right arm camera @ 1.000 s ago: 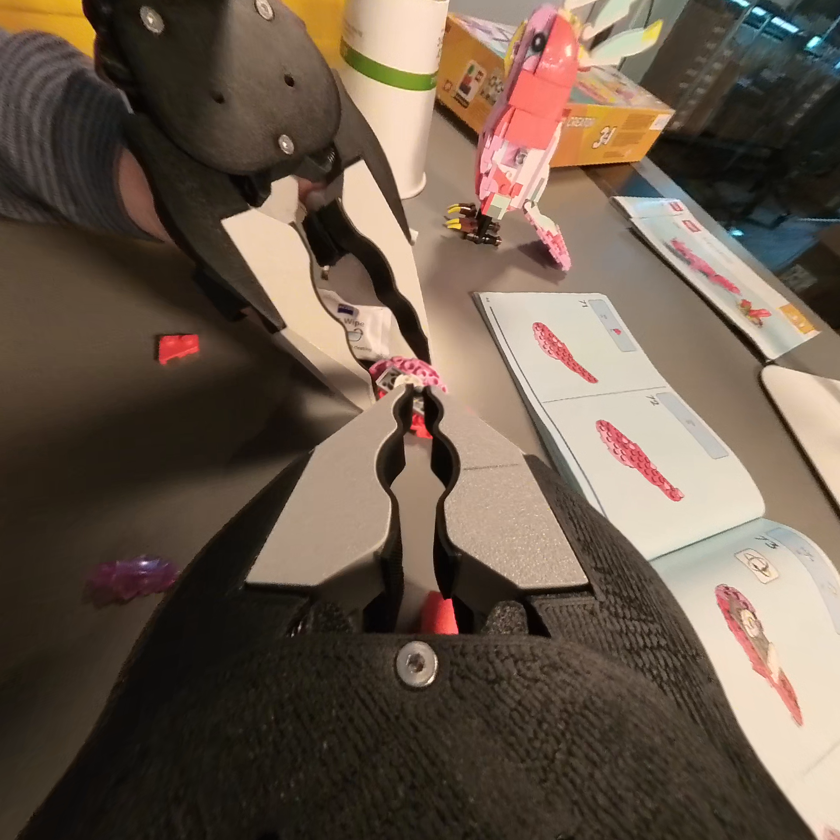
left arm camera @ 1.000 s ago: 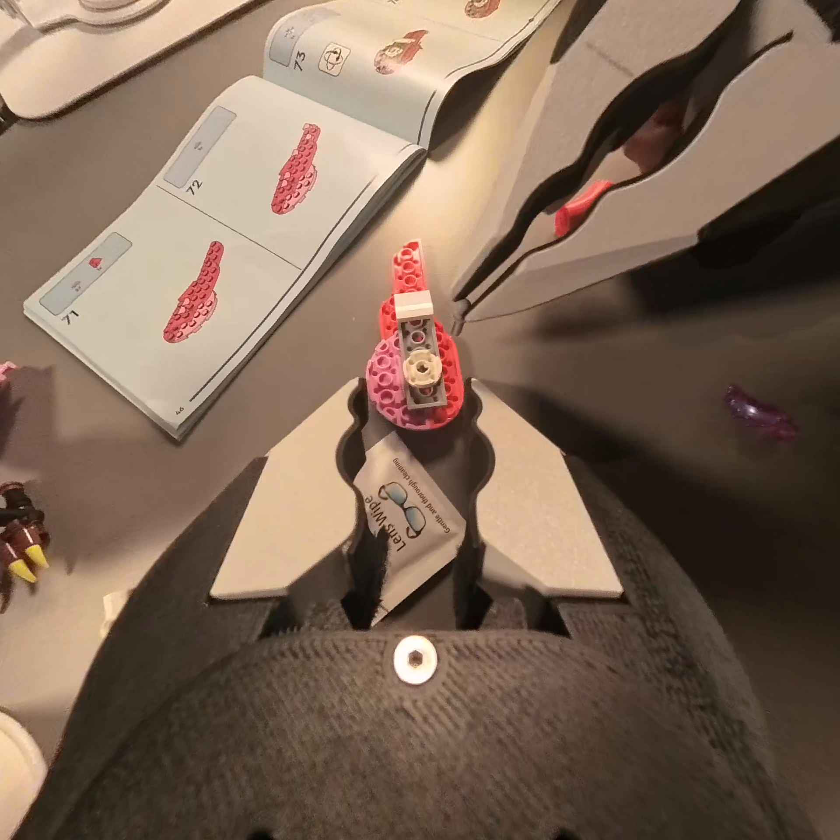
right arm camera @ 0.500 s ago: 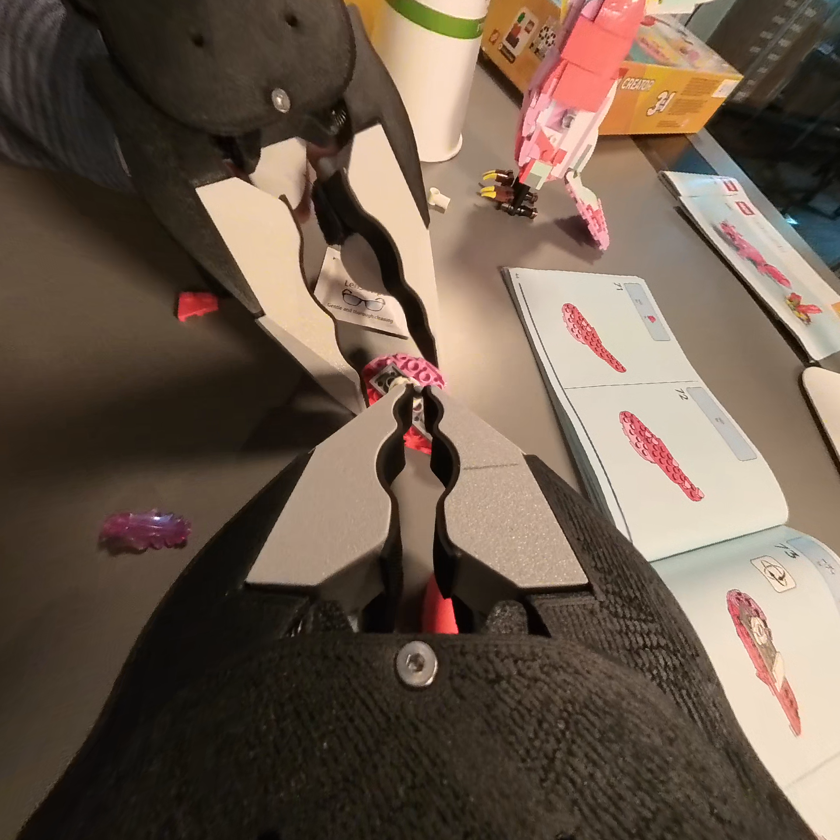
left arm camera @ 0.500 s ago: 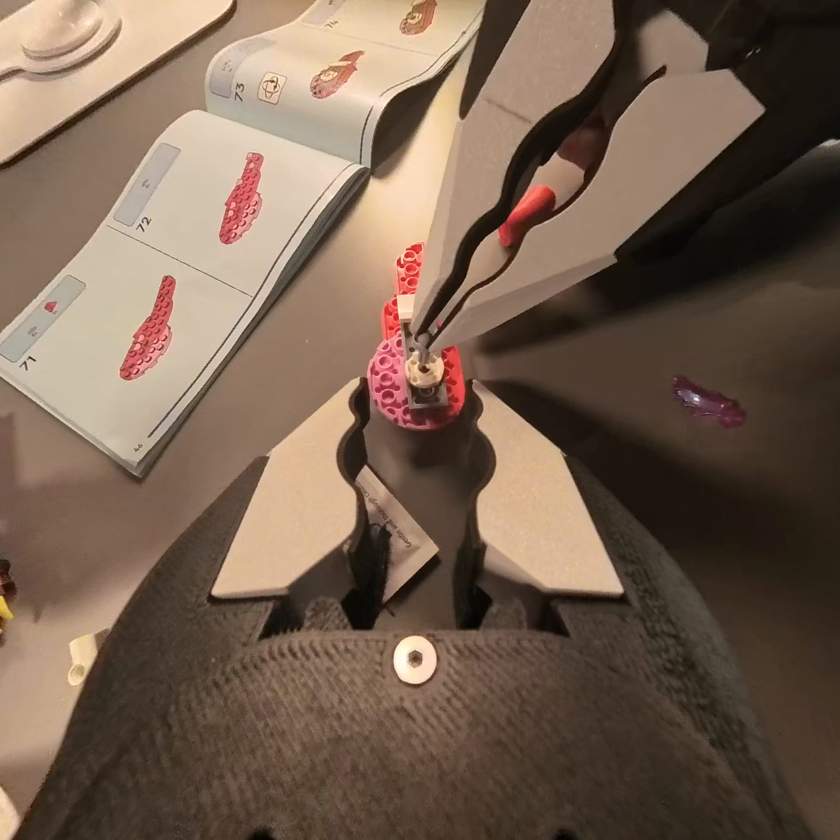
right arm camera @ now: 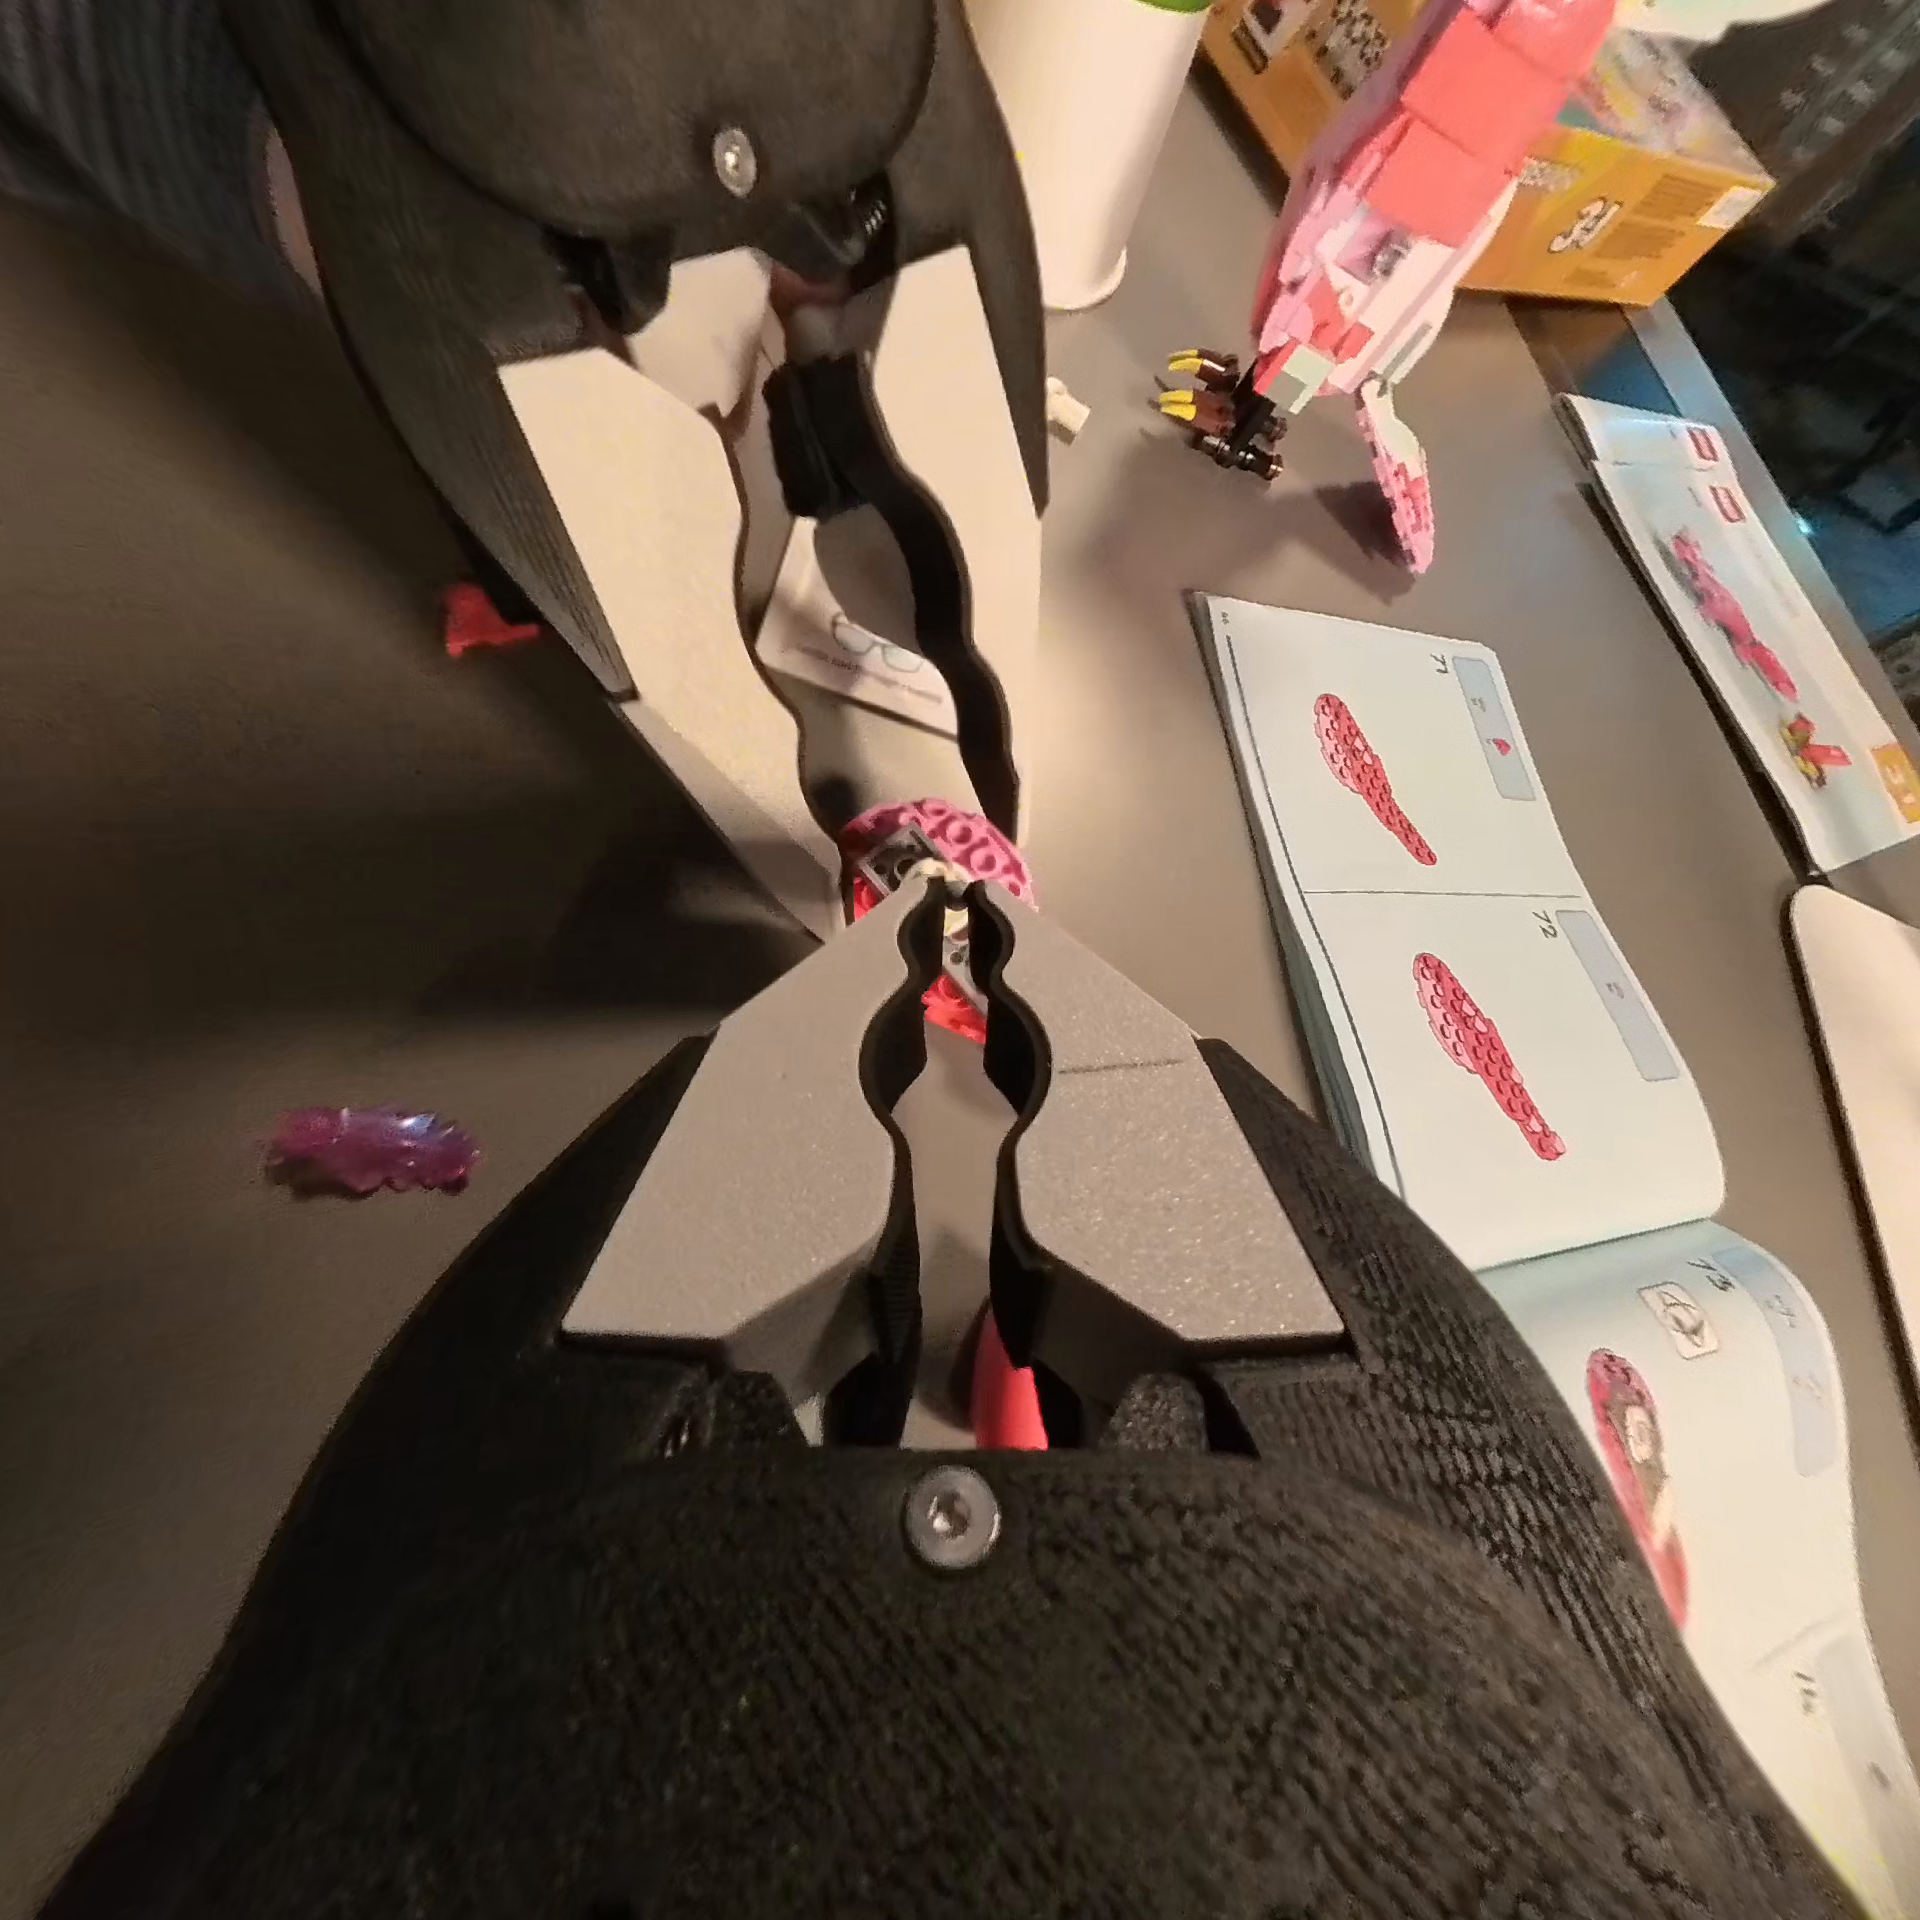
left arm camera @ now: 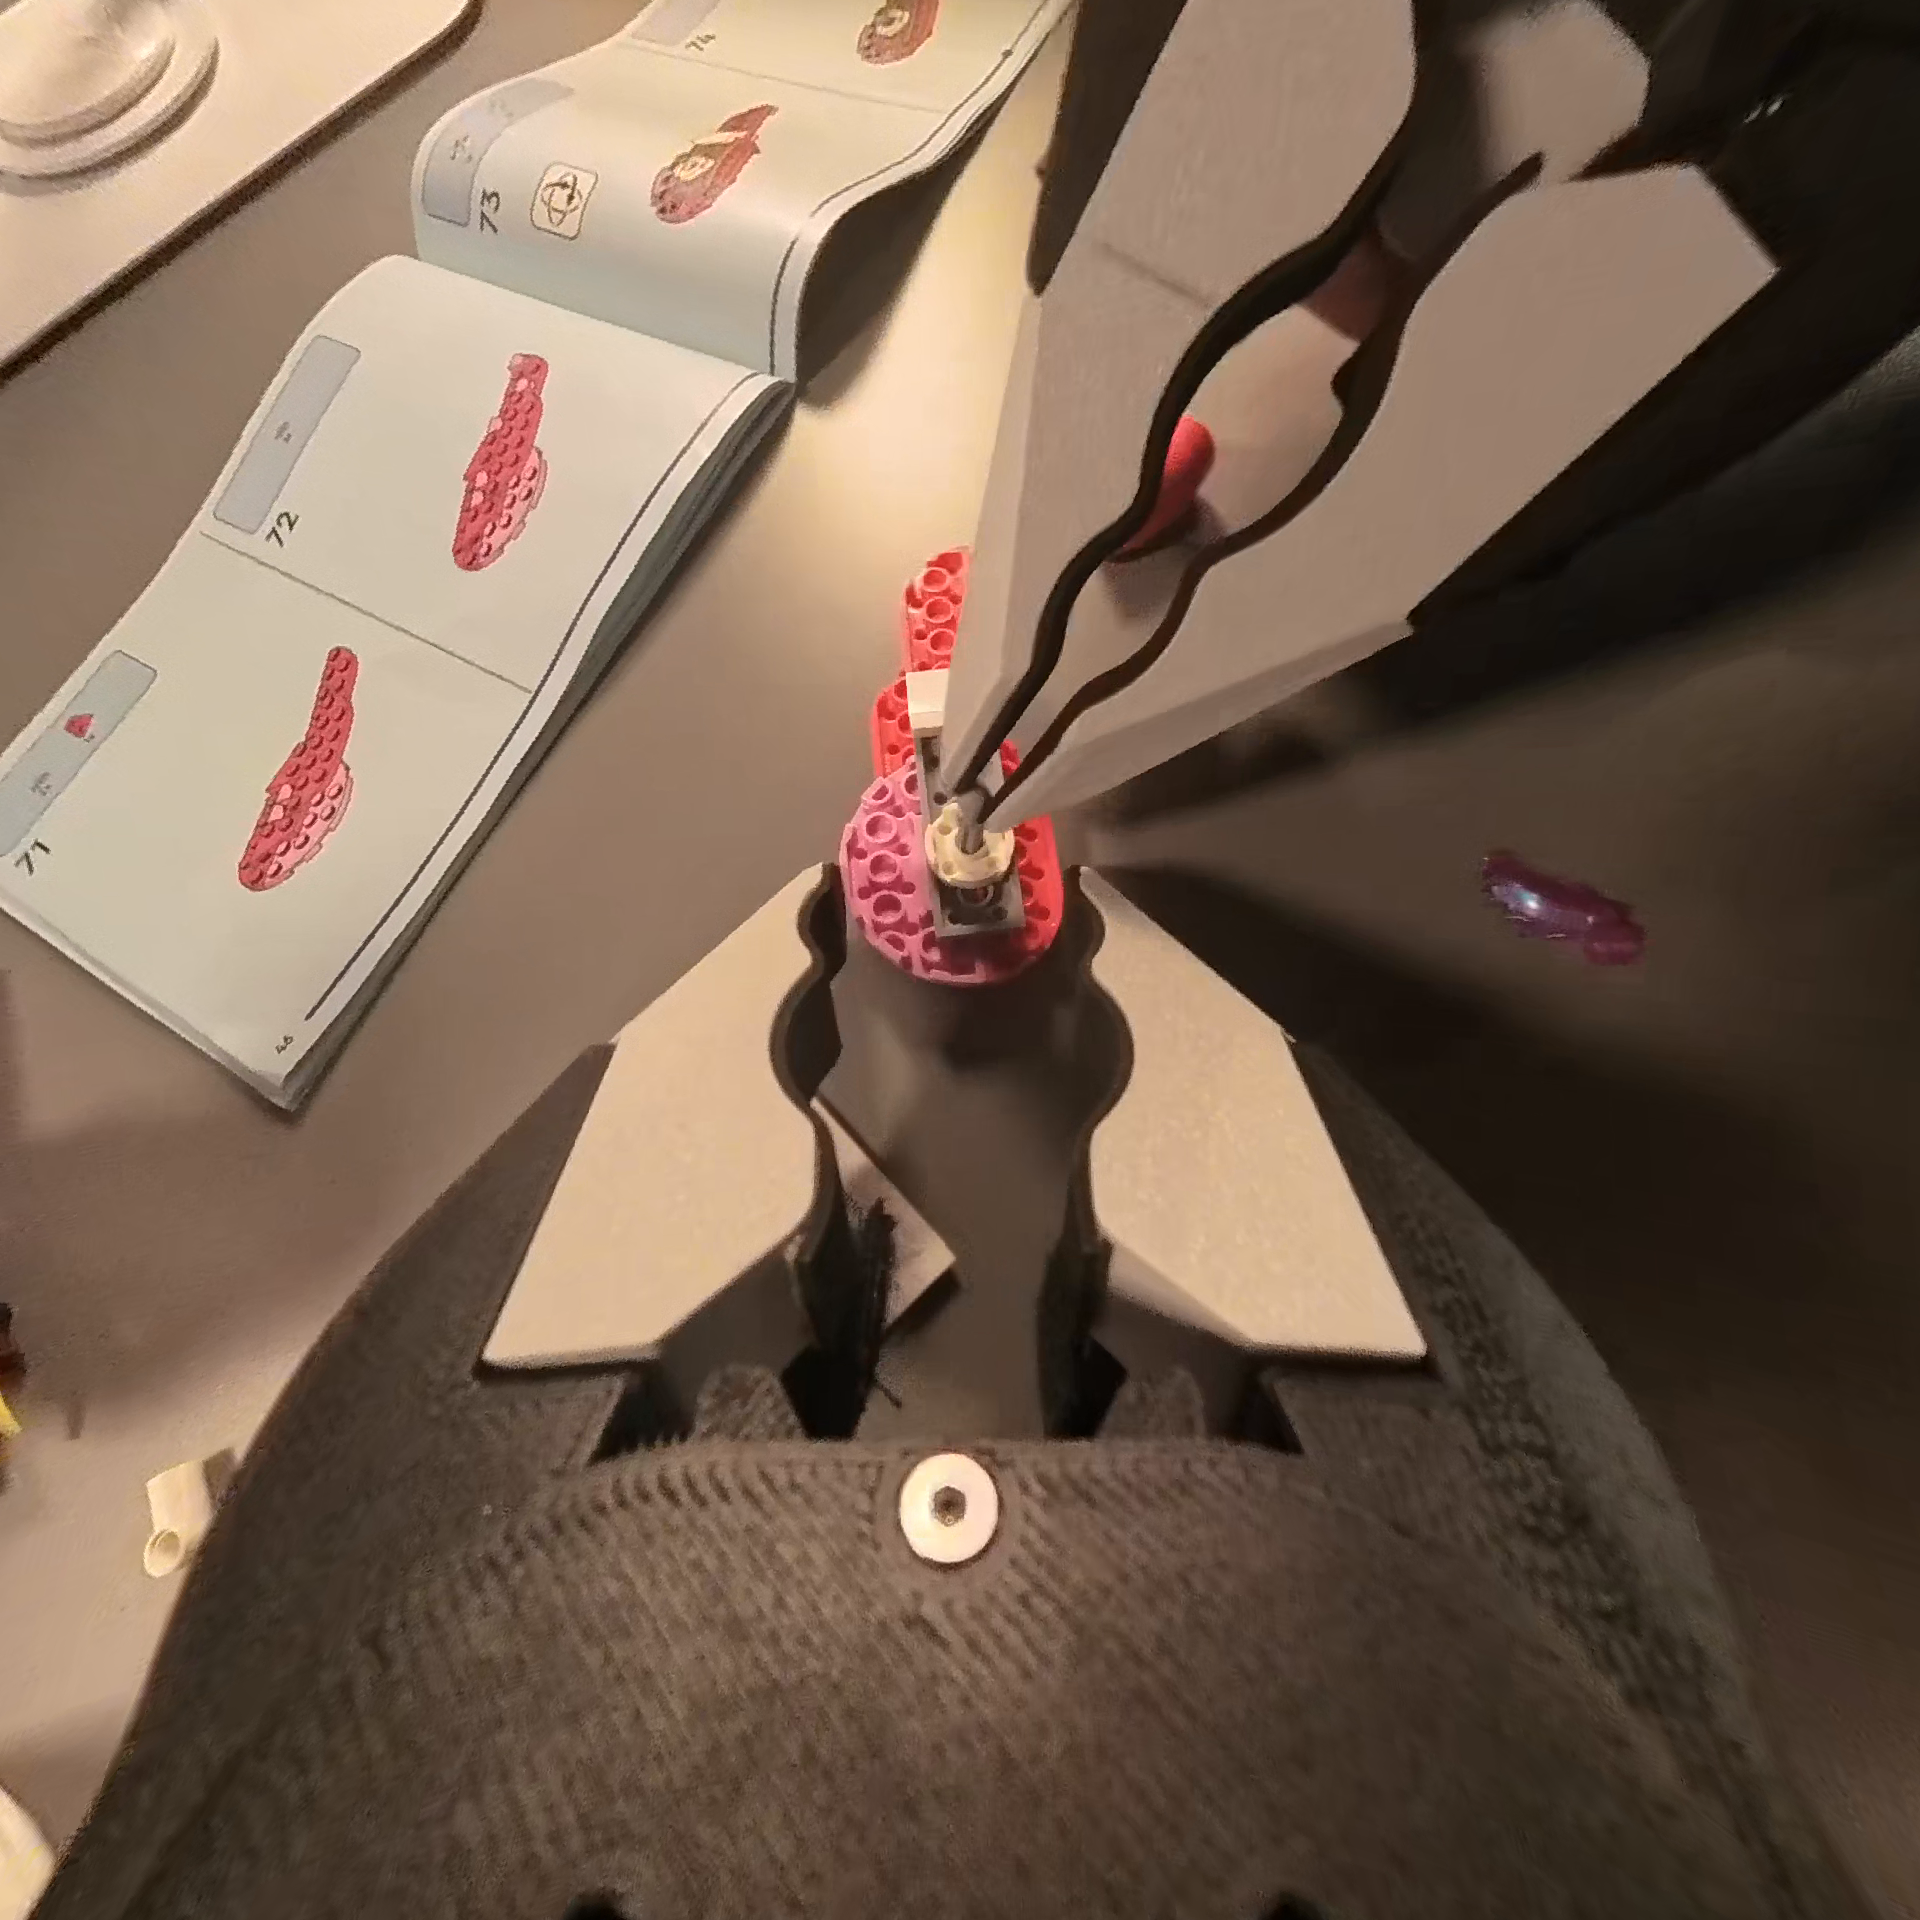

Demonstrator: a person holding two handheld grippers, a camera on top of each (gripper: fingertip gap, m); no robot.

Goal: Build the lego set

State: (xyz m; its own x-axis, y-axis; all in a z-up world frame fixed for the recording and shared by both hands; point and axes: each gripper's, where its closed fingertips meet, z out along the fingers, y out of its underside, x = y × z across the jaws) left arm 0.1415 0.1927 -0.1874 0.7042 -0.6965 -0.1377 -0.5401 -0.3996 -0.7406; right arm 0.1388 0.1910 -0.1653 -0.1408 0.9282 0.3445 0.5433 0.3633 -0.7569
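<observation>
My left gripper point(left arm camera: 951, 899) is shut on the wide end of a pink and red studded wing plate point(left arm camera: 894, 894), with a pad against each side. The plate carries a grey strip and a cream round piece point(left arm camera: 971, 854). My right gripper point(right arm camera: 951, 896) is shut on a thin grey pin point(left arm camera: 968, 821). It comes in from the upper right in the left wrist view point(left arm camera: 977, 800) and holds the pin's end in the cream piece's centre hole. The right wrist view shows the wing point(right arm camera: 961, 831) between the left gripper's fingers point(right arm camera: 997, 748).
An open instruction booklet point(left arm camera: 416, 623) lies left of the wing; it also shows in the right wrist view point(right arm camera: 1455, 935). A purple translucent piece point(left arm camera: 1564, 914) lies to the right. A pink brick bird point(right arm camera: 1382, 260), white cup point(right arm camera: 1081, 135), yellow box point(right arm camera: 1621, 197), wipe packet point(right arm camera: 862, 675) and small red brick point(right arm camera: 478, 618) lie beyond.
My right gripper has swung in from beside the wing and brought its shut tips with the pin down onto the cream piece. The left gripper has kept hold of the wing and drifted over the table.
</observation>
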